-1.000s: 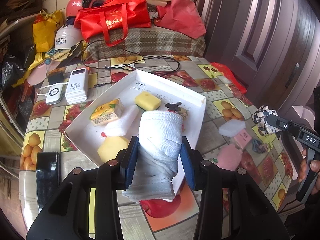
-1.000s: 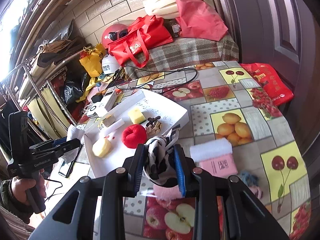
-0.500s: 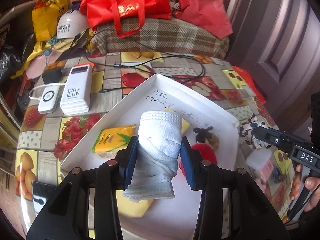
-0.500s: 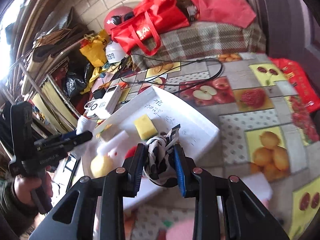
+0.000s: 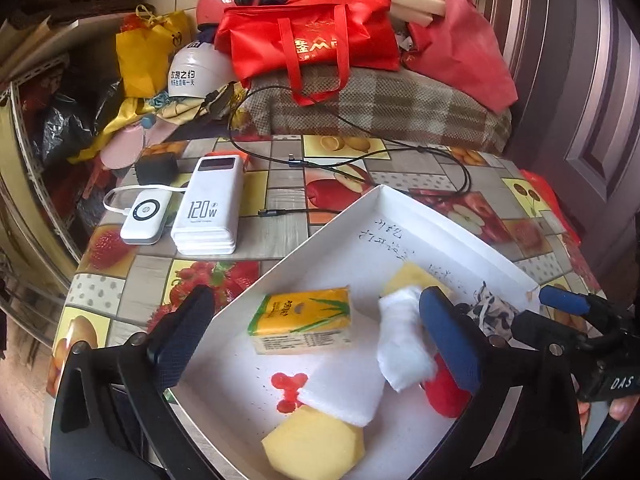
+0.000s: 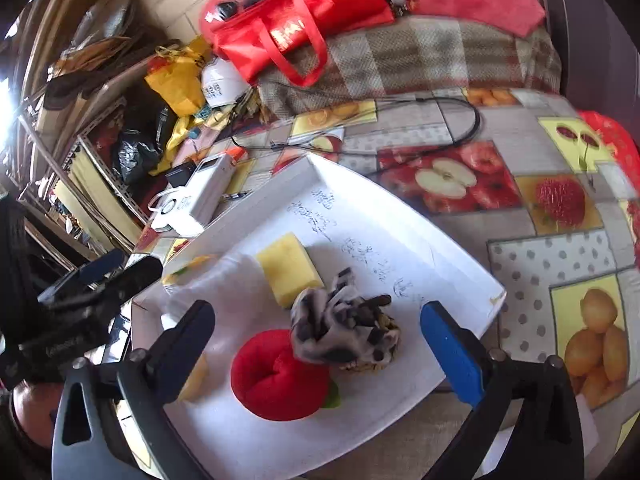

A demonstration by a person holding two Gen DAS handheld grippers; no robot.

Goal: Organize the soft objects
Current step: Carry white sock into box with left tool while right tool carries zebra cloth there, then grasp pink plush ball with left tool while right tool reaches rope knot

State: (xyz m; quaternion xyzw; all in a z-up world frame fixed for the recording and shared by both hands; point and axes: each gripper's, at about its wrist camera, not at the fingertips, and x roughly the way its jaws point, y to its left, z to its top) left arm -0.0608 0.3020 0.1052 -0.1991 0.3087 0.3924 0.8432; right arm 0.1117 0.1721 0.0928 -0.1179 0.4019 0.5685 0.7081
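While both the left gripper (image 5: 316, 330) and right gripper (image 6: 318, 330) hang wide and empty over the white tray (image 6: 452, 264), the white cloth (image 5: 404, 344) and spotted cloth (image 6: 340, 332) lie inside near its right edge, so this round looks done.

Tray (image 5: 320, 240) far corner free; tissue pack (image 5: 302, 320), sponge (image 6: 289, 274), red ball (image 6: 280, 372) crowd near end.

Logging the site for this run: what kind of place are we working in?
Probably a cluttered home living or storage corner: a fruit-print tablecloth, shopping bags and helmets piled on a checked cushion, and power banks charging.
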